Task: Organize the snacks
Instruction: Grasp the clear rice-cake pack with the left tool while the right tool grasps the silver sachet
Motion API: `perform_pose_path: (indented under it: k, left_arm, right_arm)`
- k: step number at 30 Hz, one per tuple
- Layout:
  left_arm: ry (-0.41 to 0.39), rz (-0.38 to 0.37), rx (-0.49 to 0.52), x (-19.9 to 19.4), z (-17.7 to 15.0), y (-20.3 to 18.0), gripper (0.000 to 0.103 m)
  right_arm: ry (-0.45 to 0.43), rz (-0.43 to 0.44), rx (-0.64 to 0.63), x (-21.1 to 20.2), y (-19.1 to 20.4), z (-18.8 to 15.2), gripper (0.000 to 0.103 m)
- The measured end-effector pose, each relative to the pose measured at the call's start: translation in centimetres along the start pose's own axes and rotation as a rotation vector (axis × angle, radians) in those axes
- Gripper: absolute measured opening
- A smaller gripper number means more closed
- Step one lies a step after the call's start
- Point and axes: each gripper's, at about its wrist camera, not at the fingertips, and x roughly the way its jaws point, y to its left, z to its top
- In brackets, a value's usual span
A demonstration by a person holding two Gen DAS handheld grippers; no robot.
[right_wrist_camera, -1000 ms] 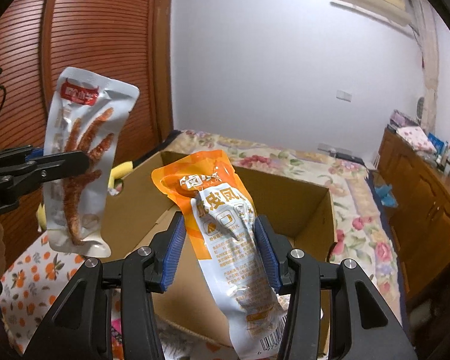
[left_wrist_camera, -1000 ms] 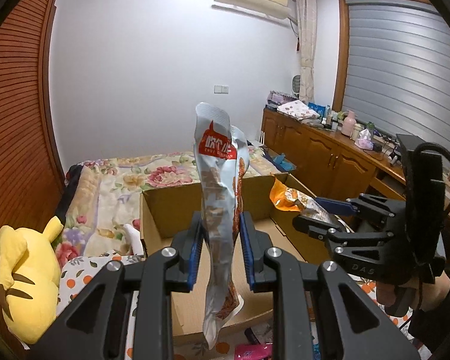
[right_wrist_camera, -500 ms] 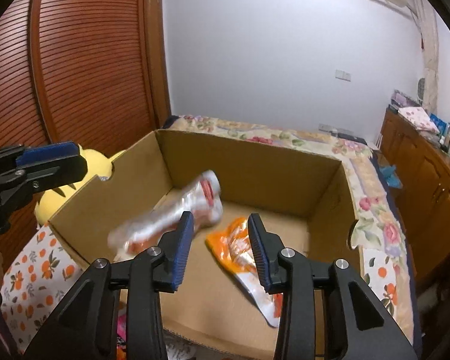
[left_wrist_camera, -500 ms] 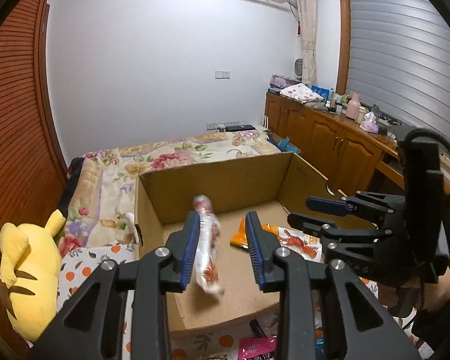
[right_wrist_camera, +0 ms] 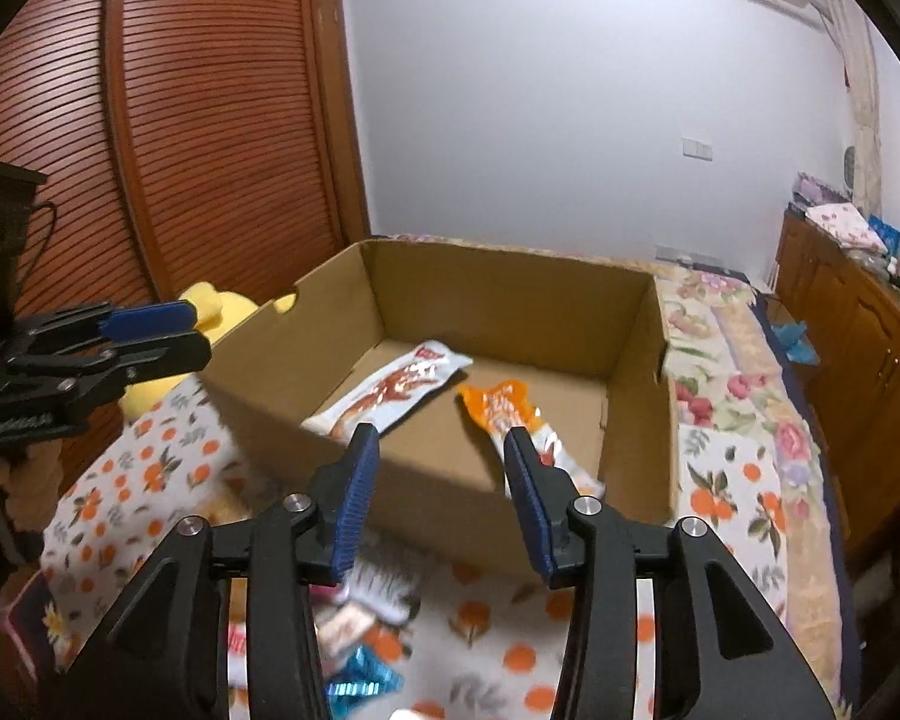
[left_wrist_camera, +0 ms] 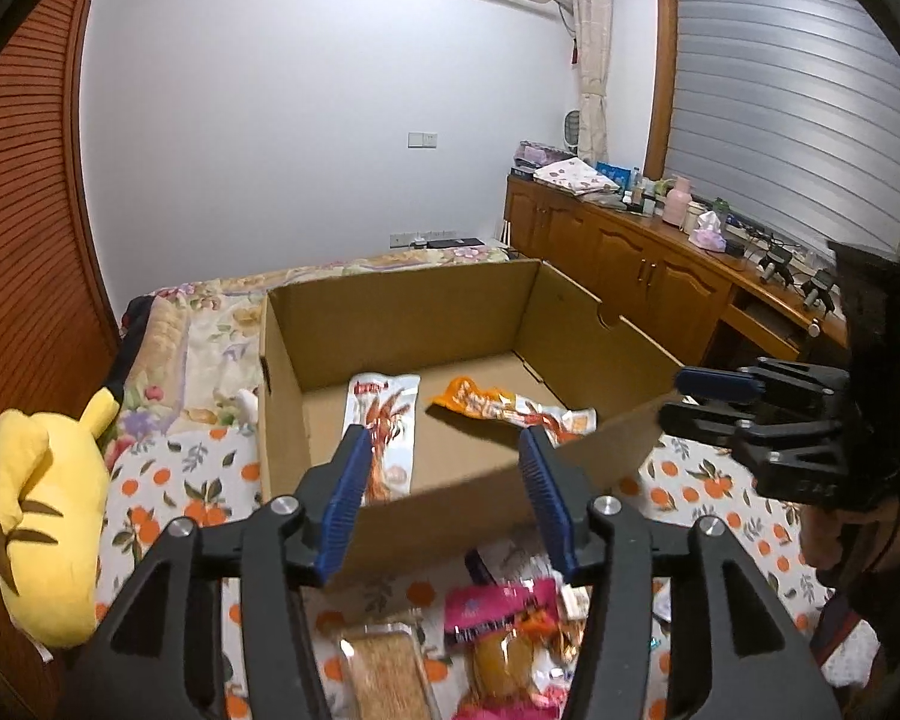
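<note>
A cardboard box (left_wrist_camera: pixel 450 504) stands on the bed (left_wrist_camera: pixel 174 468), open at the top. In it lie two snack packets side by side on the floor of the box: one packet (left_wrist_camera: pixel 384 420) to the left, the other packet (left_wrist_camera: pixel 510 408) to the right, apart. Near the box's near wall, loose snacks (left_wrist_camera: pixel 498 636) lie on the bed. A plush toy (left_wrist_camera: pixel 48 516) sits left of the box. A cabinet (left_wrist_camera: pixel 648 276) runs along the right.

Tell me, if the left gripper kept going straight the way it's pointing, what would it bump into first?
Probably the near wall of the cardboard box: it fills the gap ahead of the left gripper, whose opening fingers hold nothing. Depth is hard to judge, so it might clear the rim and land inside.
</note>
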Motion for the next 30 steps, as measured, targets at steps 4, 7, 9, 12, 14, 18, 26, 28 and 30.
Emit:
perform_pose_path:
  k: [4,7,9,12,14,18,26,28,30]
  left_arm:
    - [-0.011,-0.007,-0.009,-1.2,-1.6,0.1,0.077]
    - [-0.006,-0.016,-0.017,-1.7,-2.9,0.0,0.077]
    - [0.004,-0.011,-0.022,-1.7,-3.9,0.0,0.077]
    - [0.026,0.003,-0.010,-1.6,-5.5,-0.1,0.077]
    - [0.046,0.014,-0.002,-1.3,-6.7,-0.3,0.077]
    - [0.097,0.020,-0.007,-0.1,-8.9,0.2,0.077]
    - [0.171,0.052,-0.036,2.1,-11.6,1.4,0.077]
    - [0.187,0.059,-0.048,2.6,-12.0,1.8,0.077]
    - [0.199,0.062,-0.051,3.0,-12.3,2.1,0.077]
  right_arm:
    - [-0.007,0.007,0.006,-2.1,0.0,-2.3,0.055]
    - [0.009,0.010,0.022,-3.0,0.0,-4.6,0.061]
    - [0.027,0.009,0.029,-3.0,0.2,-5.9,0.063]
    - [0.067,-0.002,0.020,-2.9,0.3,-8.1,0.064]
    - [0.089,-0.014,0.019,-2.7,0.3,-9.5,0.066]
    - [0.145,-0.028,0.028,-1.9,0.4,-11.9,0.066]
    - [0.215,-0.081,0.027,-0.4,0.2,-14.3,0.069]
    - [0.226,-0.086,0.037,-0.2,-0.1,-14.5,0.070]
    - [0.240,-0.083,0.046,0.0,-0.2,-14.9,0.073]
